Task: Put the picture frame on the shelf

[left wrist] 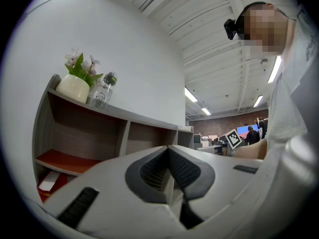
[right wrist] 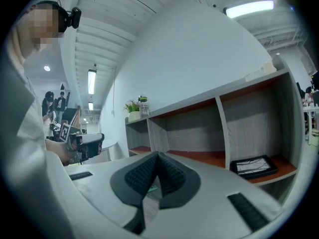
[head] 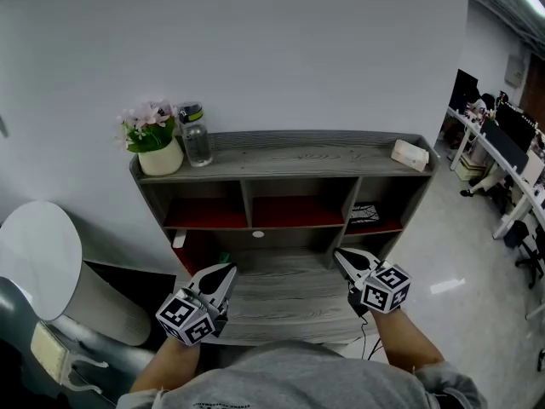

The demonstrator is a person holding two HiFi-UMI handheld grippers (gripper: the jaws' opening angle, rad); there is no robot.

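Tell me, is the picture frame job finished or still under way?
It looks finished: the dark flat picture frame lies in the right-hand compartment of the grey wooden shelf unit. Nothing is in hand: the left gripper and right gripper have shut, empty jaws. Nothing seems left.

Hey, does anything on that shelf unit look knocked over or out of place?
Only one thing: the picture frame lies flat on the red board in the right compartment of the shelf unit instead of standing up. The flower pot and water bottle on top stand upright; nothing looks spilled or broken.
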